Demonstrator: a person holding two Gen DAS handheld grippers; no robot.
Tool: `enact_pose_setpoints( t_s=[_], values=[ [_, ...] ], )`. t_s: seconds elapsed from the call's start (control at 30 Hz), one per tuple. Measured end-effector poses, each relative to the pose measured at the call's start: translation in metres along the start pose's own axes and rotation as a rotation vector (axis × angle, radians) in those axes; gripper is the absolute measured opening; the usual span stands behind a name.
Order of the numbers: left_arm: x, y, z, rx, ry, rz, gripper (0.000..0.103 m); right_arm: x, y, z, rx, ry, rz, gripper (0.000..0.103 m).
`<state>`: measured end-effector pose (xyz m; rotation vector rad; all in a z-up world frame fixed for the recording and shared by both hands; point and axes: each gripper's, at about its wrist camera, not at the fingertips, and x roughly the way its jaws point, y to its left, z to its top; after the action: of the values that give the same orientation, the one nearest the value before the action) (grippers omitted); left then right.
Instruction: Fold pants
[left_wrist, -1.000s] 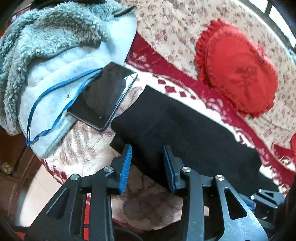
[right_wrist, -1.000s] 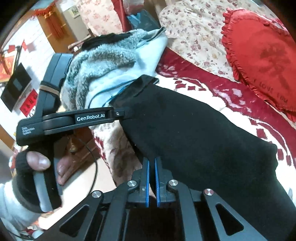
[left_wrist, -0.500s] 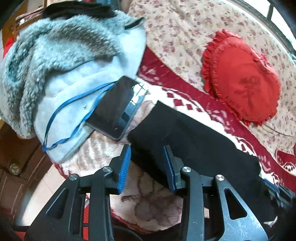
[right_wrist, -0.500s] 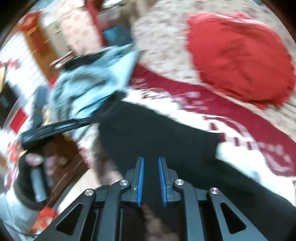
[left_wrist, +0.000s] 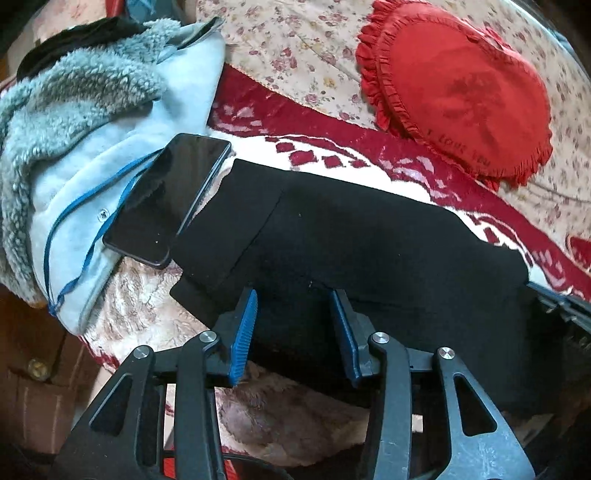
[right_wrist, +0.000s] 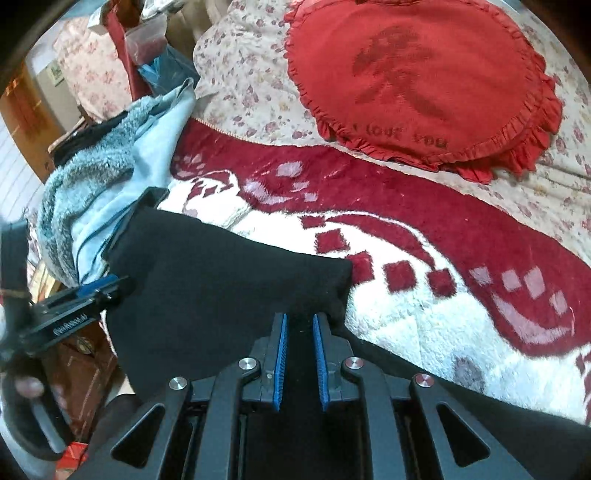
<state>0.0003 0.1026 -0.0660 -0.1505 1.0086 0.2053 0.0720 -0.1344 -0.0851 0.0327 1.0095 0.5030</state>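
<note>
Black pants (left_wrist: 362, 243) lie folded in a long strip on the red and white blanket (right_wrist: 406, 236), with one end by the phone. My left gripper (left_wrist: 293, 299) is open, its blue pads just above the near edge of the pants. In the right wrist view the pants (right_wrist: 221, 277) fill the lower left, and my right gripper (right_wrist: 298, 321) is open a little, with its pads over the pants' right end. The left gripper also shows at the left edge of the right wrist view (right_wrist: 66, 310).
A black phone (left_wrist: 166, 199) lies on a light blue fleece jacket (left_wrist: 92, 122) beside the pants' left end. A red heart-shaped cushion (right_wrist: 417, 77) leans on the floral sofa back (left_wrist: 295, 48). The blanket's front edge drops off toward wooden furniture (left_wrist: 33, 369).
My right gripper has opened a little and swung toward the right end of the pants. My left gripper stays open and has come closer to the pants' near edge.
</note>
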Motion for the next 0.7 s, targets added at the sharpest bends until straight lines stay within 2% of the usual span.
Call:
enact_pose_setpoints(
  t_s=[0.13,0.27,0.37,0.4,0.5,0.6,0.7],
  values=[
    [-0.011,0.006,0.002,-0.016,0.015,-0.034,0.041,-0.031,-0.002,-0.009,0.013,-0.004,-0.037,0.014],
    [-0.032,-0.006,0.004,0.030,-0.005,-0.085,0.041,-0.077,-0.023,-0.031,0.034,-0.032,-0.060,0.015],
    [-0.042,-0.026,0.004,0.083,0.005,-0.147,0.041,-0.109,-0.051,-0.055,0.046,-0.022,-0.172,0.016],
    [-0.043,-0.033,0.003,0.100,0.007,-0.157,0.041,-0.122,-0.064,-0.067,0.063,-0.021,-0.226,0.016],
    [-0.044,-0.055,0.001,0.144,0.016,-0.172,0.041,-0.155,-0.099,-0.097,0.148,-0.039,-0.315,0.020],
    [-0.043,-0.076,0.003,0.177,0.031,-0.189,0.041,-0.177,-0.134,-0.130,0.275,-0.055,-0.339,0.025],
    [-0.045,-0.096,0.003,0.212,0.036,-0.197,0.041,-0.176,-0.152,-0.144,0.315,-0.033,-0.335,0.026]
  ],
)
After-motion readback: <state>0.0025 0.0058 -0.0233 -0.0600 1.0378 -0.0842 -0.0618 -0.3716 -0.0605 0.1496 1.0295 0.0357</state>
